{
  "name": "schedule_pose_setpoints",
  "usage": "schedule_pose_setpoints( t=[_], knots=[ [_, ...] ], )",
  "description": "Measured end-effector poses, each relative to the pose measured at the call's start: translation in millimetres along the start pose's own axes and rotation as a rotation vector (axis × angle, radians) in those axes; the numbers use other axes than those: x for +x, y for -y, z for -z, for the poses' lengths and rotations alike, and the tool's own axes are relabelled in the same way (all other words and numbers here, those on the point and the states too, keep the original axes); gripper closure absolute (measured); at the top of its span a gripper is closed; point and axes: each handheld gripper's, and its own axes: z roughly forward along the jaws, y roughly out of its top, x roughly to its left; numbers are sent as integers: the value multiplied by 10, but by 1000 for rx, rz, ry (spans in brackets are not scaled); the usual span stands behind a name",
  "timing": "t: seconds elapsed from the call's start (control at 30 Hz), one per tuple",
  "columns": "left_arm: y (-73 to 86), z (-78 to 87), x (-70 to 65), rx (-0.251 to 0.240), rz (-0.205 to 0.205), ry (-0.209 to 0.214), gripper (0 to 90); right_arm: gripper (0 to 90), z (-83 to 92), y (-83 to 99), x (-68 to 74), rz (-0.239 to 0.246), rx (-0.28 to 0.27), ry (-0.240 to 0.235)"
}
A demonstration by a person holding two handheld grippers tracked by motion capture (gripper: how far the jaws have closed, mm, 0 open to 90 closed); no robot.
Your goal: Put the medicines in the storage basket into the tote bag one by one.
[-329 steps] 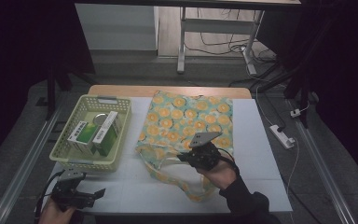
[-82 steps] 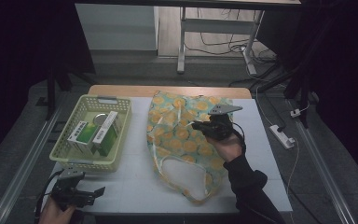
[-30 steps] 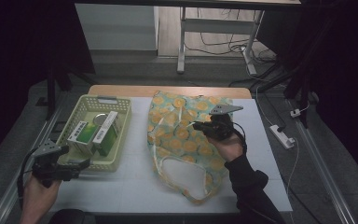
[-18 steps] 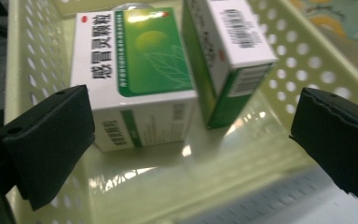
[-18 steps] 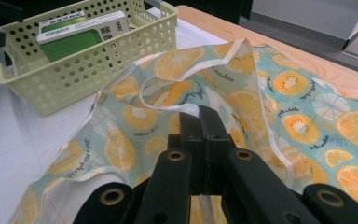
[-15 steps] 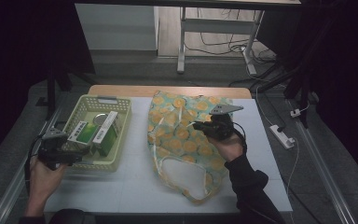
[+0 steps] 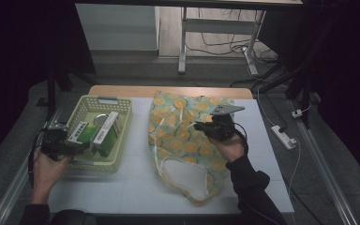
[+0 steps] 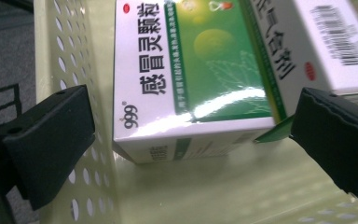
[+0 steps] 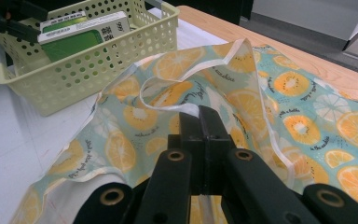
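High view: one basket (image 7: 120, 123) with two boxes (image 7: 104, 132); left claw (image 7: 68, 145) wide, right claw (image 7: 205, 128) clamps one bag (image 7: 187, 136).

The green-and-white box (image 8: 191, 74) lies flat in the basket (image 7: 91, 161), its near end between the left gripper's (image 8: 191, 135) open jaws, untouched. The orange-print bag (image 9: 279, 93) is pinched and lifted at its rim by the right gripper (image 9: 200, 116).

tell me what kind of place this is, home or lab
Probably a lab or recording workspace, not a home: a bare white table under dim light, cables trailing across the floor behind it, and a power strip beside the table.
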Motion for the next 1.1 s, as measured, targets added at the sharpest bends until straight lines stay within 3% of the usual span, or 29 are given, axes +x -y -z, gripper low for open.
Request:
schedule_pose_setpoints(
  t=[0.07, 0.37, 0.5, 0.67, 0.87, 1.1],
  knots=[
    [-15, -30, 10, 19, 3, 9, 0, 900, 1, -2, 2, 0, -2, -1],
    [-96, -82, -33, 96, -33, -28, 2, 900, 16, -6, -6, -1, -7, -2],
    [-115, -111, -34, 141, -34, -34, 53, 900, 7, -5, -2, 1, -3, -4],
    [-128, -123, -16, 173, -25, -8, 111, 900, 5, -4, -2, 2, -2, -4],
    [-117, -104, 12, 162, 17, 4, 162, 900, 15, -7, -4, 2, -6, -4],
    [-134, -65, -42, 142, 6, -24, 173, 900, 25, -6, -12, 1, -7, -1]
  ],
)
